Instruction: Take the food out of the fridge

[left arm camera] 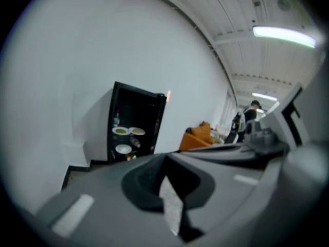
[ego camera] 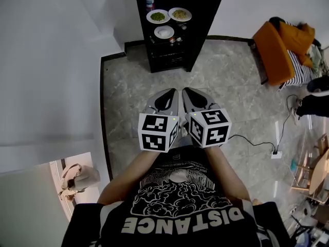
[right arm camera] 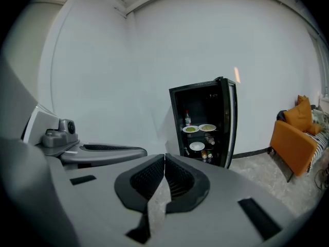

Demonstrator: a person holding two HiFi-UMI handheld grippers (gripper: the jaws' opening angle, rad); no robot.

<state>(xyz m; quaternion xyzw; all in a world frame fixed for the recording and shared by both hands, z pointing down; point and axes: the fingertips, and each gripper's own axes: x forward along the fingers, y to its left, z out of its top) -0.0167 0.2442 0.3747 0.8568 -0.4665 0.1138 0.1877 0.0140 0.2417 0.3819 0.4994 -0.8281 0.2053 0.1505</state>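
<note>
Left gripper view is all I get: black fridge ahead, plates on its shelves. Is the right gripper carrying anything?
Observer: No. The right gripper has its jaws together, nothing between them.
Operator: How near the fridge are we?
Observer: Not near. In the head view the left gripper sits beside the right one, with a stretch of grey floor before the fridge.
Operator: Anything on that floor?
Observer: A cable runs to a white plug strip off to the right, out of the straight path.
</note>
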